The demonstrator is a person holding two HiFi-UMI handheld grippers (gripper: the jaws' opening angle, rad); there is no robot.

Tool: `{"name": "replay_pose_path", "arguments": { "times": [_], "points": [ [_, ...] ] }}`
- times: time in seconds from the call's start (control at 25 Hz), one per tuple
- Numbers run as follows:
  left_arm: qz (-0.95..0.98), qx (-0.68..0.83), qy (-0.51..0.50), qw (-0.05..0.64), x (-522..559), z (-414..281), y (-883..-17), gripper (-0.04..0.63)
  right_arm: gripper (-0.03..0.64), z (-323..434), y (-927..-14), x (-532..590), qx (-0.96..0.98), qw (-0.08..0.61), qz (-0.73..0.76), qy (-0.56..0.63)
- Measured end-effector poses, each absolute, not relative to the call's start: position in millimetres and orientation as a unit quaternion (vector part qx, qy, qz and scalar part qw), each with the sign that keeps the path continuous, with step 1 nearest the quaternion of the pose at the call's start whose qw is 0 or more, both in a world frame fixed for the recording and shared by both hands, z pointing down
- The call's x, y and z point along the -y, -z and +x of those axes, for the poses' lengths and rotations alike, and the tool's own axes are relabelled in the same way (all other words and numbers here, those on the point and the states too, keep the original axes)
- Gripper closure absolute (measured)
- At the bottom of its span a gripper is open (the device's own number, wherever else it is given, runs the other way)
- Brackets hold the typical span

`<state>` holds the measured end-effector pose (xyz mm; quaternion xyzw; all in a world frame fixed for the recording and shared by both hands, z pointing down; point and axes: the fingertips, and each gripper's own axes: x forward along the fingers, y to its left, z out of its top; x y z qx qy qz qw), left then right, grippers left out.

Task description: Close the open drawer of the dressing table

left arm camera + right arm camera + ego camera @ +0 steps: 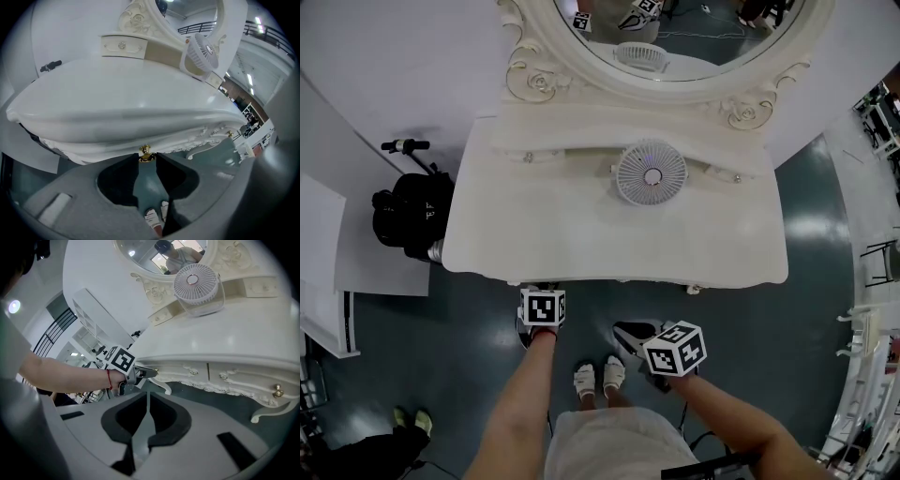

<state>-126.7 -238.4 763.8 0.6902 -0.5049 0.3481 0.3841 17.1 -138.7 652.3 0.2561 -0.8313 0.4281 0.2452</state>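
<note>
The drawer (183, 367) sits under the dressing table (609, 234) front lip, left of centre in the right gripper view, its front running along that edge and looking nearly flush with the neighbouring drawer front (243, 378). Its gold knob (145, 151) lies at the very tips of the left gripper (146, 160), whose jaws appear to clasp it, so travel is straight in, toward the frame top in the head view. The right gripper (147, 395), jaws together and empty, hangs well apart at lower right; the left is plainly nearer
</note>
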Motion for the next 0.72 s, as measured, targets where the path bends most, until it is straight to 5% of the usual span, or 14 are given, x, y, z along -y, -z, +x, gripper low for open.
{"name": "replay_pose_path", "arguments": {
  "times": [0.72],
  "points": [
    [0.715, 0.491, -0.348, 0.355, 232, -123, -747, 0.433, 0.598, 23, -644, 135, 0.832, 0.235, 0.261, -0.430]
  ]
}}
